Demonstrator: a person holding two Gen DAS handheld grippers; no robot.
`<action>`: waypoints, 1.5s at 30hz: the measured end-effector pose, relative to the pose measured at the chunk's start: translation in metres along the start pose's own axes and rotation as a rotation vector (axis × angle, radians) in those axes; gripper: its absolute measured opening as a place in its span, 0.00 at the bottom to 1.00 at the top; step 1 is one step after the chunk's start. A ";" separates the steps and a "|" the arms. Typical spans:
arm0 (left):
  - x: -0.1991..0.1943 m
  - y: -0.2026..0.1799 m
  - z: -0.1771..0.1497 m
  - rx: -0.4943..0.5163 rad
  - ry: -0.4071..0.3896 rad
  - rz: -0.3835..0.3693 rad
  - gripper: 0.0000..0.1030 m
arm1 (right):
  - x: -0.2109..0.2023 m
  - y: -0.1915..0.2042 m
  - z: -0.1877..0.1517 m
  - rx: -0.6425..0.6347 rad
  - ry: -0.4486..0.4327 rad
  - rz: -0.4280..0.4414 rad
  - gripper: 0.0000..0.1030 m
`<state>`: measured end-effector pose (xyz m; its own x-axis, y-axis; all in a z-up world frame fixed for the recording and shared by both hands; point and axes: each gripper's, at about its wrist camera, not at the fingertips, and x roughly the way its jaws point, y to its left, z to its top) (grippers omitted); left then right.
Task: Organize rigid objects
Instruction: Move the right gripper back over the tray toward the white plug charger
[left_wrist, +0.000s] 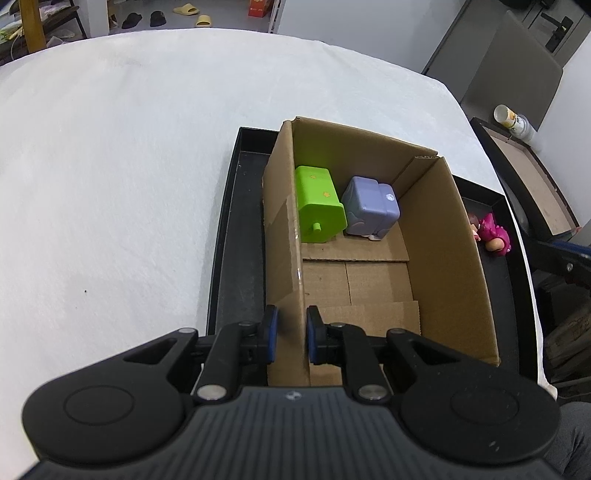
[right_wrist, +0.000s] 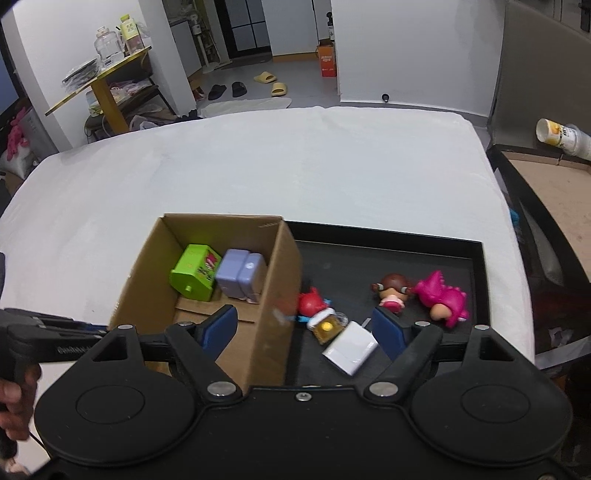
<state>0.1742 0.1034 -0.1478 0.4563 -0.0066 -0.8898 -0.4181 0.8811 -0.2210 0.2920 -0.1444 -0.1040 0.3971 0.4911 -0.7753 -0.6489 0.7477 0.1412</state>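
A cardboard box (left_wrist: 439, 236) stands on a black tray (left_wrist: 225, 236) on the white table. Inside it lie a green toy (left_wrist: 317, 201) and a lilac toy (left_wrist: 371, 206). My left gripper (left_wrist: 291, 332) is shut on the box's left wall near its front corner. In the right wrist view the box (right_wrist: 280, 288) is at the left, with the green toy (right_wrist: 195, 271) and the lilac toy (right_wrist: 240, 275) in it. My right gripper (right_wrist: 304, 330) is open and empty above the tray (right_wrist: 476, 280), over a white block (right_wrist: 351, 349), a red figure (right_wrist: 312, 301) and a gold piece (right_wrist: 327, 325).
A brown-haired doll (right_wrist: 391, 291) and a pink dinosaur toy (right_wrist: 445, 297) lie on the tray's right part; the dinosaur also shows in the left wrist view (left_wrist: 493, 232). A second tray with a cup (right_wrist: 561, 136) sits to the right. White table cloth (right_wrist: 295, 166) stretches beyond.
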 end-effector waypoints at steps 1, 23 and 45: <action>0.000 0.000 0.000 -0.002 0.001 0.000 0.14 | -0.001 -0.004 -0.002 0.000 0.001 -0.005 0.77; 0.002 0.002 0.000 -0.020 0.007 -0.001 0.14 | 0.027 -0.056 -0.042 0.063 0.072 -0.031 0.77; 0.000 0.012 0.000 -0.065 -0.010 -0.004 0.13 | 0.095 -0.058 -0.046 0.225 0.126 -0.069 0.68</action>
<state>0.1691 0.1134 -0.1507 0.4654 -0.0050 -0.8851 -0.4662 0.8487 -0.2499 0.3371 -0.1615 -0.2141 0.3423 0.3864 -0.8565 -0.4570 0.8649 0.2076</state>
